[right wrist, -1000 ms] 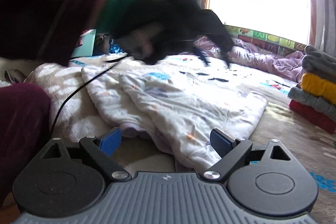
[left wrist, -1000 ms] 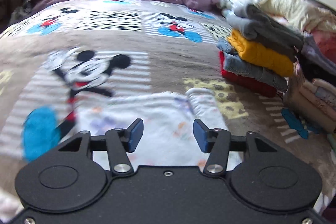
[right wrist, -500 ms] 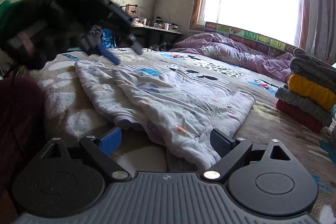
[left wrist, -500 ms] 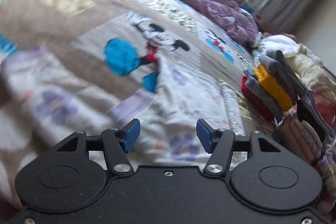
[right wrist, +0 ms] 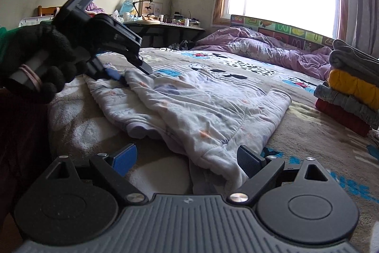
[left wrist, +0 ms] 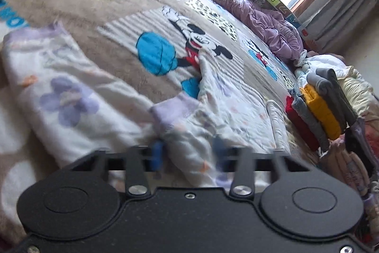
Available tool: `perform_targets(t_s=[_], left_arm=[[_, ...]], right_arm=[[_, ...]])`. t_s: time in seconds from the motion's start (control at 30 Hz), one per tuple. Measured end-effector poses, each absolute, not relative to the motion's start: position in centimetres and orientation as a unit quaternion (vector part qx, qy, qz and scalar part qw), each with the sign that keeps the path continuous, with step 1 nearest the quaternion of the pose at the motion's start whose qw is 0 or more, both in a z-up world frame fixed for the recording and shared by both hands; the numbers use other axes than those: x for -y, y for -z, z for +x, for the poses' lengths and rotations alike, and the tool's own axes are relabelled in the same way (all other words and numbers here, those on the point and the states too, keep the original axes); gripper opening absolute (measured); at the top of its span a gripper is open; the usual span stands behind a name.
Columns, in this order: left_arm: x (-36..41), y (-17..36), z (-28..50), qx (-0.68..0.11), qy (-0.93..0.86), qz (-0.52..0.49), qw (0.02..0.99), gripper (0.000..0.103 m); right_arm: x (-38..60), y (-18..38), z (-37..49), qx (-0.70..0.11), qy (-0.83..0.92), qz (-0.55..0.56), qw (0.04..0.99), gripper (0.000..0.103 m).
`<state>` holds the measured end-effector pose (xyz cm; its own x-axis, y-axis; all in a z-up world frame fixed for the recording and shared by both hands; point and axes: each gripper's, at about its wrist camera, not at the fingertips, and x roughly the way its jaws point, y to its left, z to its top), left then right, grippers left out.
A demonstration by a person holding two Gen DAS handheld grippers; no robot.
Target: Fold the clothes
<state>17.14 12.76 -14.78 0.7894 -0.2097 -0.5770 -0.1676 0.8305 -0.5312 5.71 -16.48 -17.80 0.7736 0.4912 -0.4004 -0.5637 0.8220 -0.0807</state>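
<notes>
White quilted garment with purple flowers (right wrist: 208, 108) lies spread on the cartoon-mouse bed blanket (right wrist: 308, 146). Left gripper (left wrist: 187, 153) has a fold between its blurred blue pads — clamped or not, I cannot tell. Right gripper (right wrist: 187, 158) sits wide apart at the near hem — holding nothing.
</notes>
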Motion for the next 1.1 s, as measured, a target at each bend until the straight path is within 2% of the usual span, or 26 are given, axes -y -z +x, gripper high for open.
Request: perform_targets(t_s=[0.07, 0.2, 0.6, 1.1], left_arm=[[-12.3, 14.0, 17.4, -0.316, 0.017, -0.276, 0.908, 0.012], [-10.6, 11.7, 18.0, -0.296, 0.043, -0.242, 0.923, 0.008], [-3.6, 6.1, 23.4, -0.265, 0.137, -0.229, 0.926, 0.007], [4.6, 10.0, 31.4, -0.317, 0.146, -0.2, 0.916, 0.007]], right_arm=[[16.5, 17.9, 5.8, -0.185, -0.283, -0.098, 0.936, 0.091], [16.7, 17.8, 6.1, -0.183, -0.285, -0.09, 0.937, 0.091], [17.1, 17.7, 7.0, -0.193, -0.298, -0.062, 0.933, 0.091], [18.1, 18.0, 8.2, -0.232, -0.321, -0.02, 0.918, 0.09]])
